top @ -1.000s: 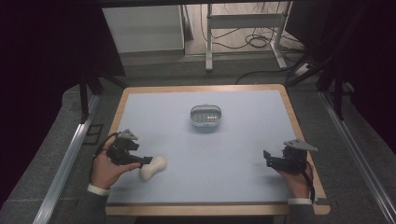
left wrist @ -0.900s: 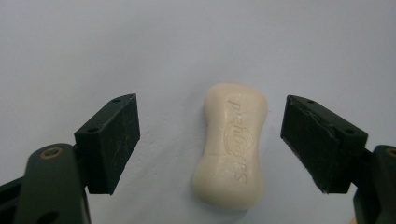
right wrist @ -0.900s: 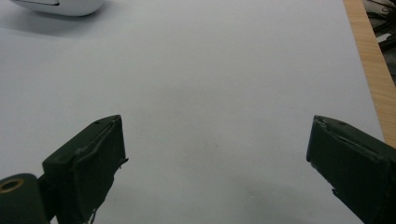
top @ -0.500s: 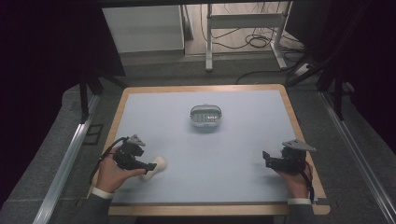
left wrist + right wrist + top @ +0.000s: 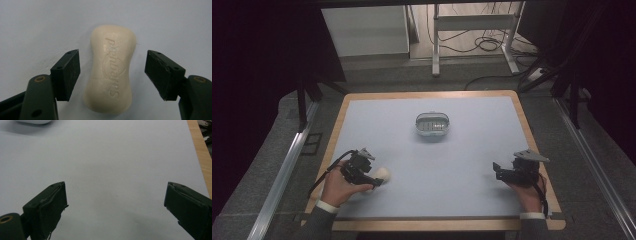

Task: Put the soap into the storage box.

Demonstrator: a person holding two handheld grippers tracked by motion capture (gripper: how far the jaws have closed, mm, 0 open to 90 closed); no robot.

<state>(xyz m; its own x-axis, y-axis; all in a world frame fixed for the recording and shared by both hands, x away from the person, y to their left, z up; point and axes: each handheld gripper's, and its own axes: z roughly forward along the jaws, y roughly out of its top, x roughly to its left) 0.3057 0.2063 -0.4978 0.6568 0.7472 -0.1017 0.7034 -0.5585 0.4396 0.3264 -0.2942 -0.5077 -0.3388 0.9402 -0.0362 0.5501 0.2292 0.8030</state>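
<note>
Table: a pale blue-grey mat (image 5: 472,165) on a board with a light wooden rim (image 5: 432,94) showing along all four sides. Dark floor lies beyond the rim on every side.

Open room: most of the mat is bare. The wide stretch between the two grippers holds nothing, and so does the far band behind the dish.

Dish: a small grey soap dish (image 5: 432,125) sits alone near the middle of the mat, toward the far side, well apart from both grippers.

Soap: a cream bar of soap (image 5: 111,68) lies flat on the mat at the near left, close to the near edge and not far from the left rim. Raised lettering shows on its upper face. In the high view it appears as a pale lump (image 5: 383,174) just off the left gripper's tip.

Left gripper: the left gripper (image 5: 113,75), held by a hand at the near left corner, has its jaws spread wide on either side of the bar's middle. A gap shows on each side, wider on the right, so neither jaw touches the soap.

Right gripper: the right gripper (image 5: 497,170) sits at the near right, close to the right rim, pointing toward the centre. In its own view (image 5: 115,202) the jaws stand far apart with bare mat between them, and the wooden rim (image 5: 200,147) runs down the right.
</note>
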